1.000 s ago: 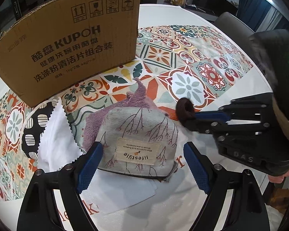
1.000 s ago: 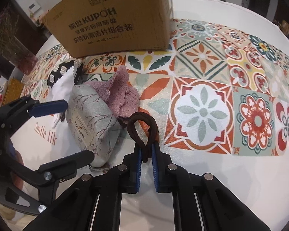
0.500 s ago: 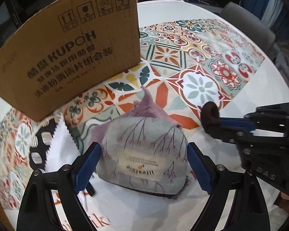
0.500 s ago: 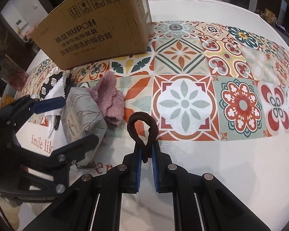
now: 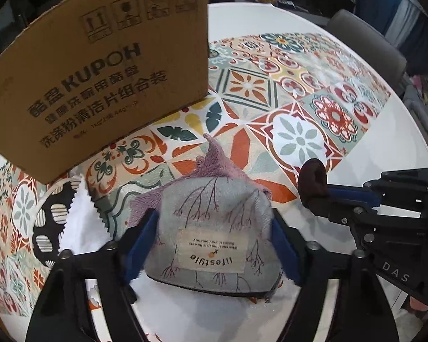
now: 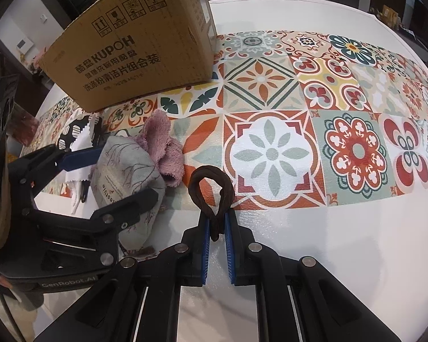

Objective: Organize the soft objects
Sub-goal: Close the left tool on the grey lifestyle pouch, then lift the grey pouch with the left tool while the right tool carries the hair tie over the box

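Observation:
A grey fabric pouch (image 5: 214, 219) with a "lifestyle" label lies on the table, partly on a purple fluffy cloth (image 5: 214, 162). My left gripper (image 5: 211, 245) straddles the pouch; its jaws are closing, and both blue pads touch and pinch the pouch's sides. In the right wrist view the same pouch (image 6: 122, 165) sits between the left gripper's fingers (image 6: 80, 156), with the purple cloth (image 6: 162, 145) behind it. My right gripper (image 6: 216, 228) is shut on a dark brown hair tie (image 6: 211, 182), whose loop stands up above the pads. It hovers just right of the pouch.
A cardboard box (image 5: 100, 85) stands at the back left on the patterned mat (image 5: 299, 142). A white zigzag-edged cloth (image 5: 80, 216) and a black dotted cloth (image 5: 48, 219) lie left of the pouch. A grey chair (image 5: 365, 34) stands beyond the round white table.
My left gripper has come forward around the pouch and its jaws have narrowed until the pads meet the pouch's sides. The right gripper has kept its grip on the hair tie and rolled slightly.

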